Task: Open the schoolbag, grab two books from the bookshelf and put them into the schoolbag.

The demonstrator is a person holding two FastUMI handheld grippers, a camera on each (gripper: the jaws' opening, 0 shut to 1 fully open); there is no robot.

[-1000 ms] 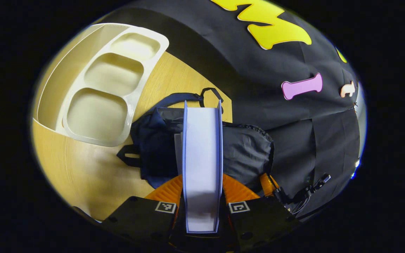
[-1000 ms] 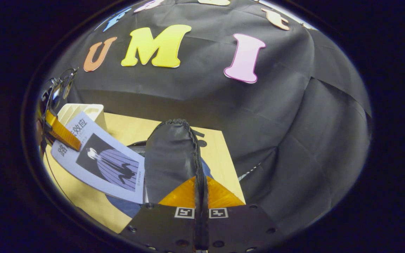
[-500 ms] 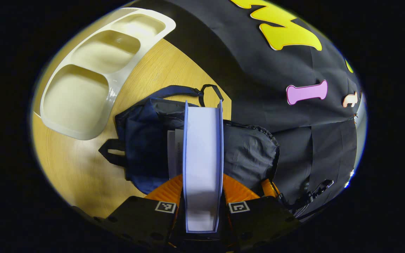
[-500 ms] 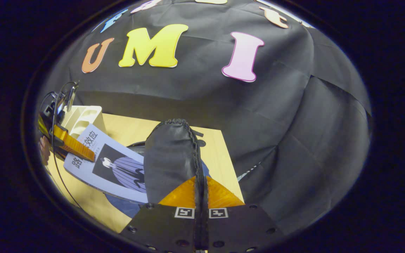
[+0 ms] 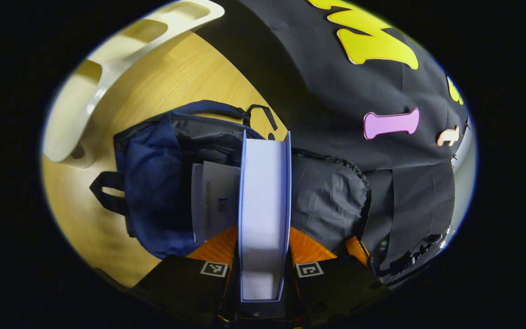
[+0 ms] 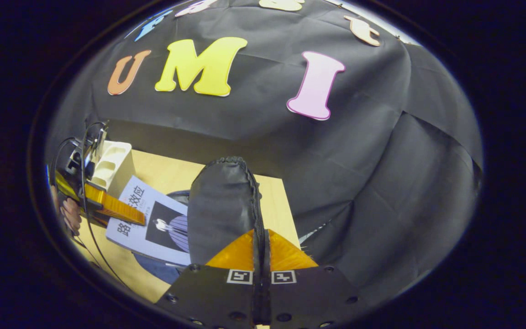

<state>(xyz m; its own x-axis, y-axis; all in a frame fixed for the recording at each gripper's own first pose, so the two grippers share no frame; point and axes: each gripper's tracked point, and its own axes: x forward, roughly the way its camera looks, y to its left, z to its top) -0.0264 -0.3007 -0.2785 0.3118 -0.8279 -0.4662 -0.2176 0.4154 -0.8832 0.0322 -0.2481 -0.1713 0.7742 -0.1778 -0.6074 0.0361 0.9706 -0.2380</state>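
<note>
Book [image 5: 263, 214] in L tongs [image 5: 263, 246], over schoolbag [image 5: 153, 183]

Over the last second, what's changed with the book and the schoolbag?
The left gripper has carried the book lower and farther in toward the schoolbag opening, leaving the white bookshelf behind. A paper inside the bag has come into fuller sight. The right gripper still pinches the lifted flap, holding the bag open. Nothing was let go.

Black gripper bodies [image 6: 263, 292] with square coded markers [image 5: 309, 269], round screw holes.
</note>
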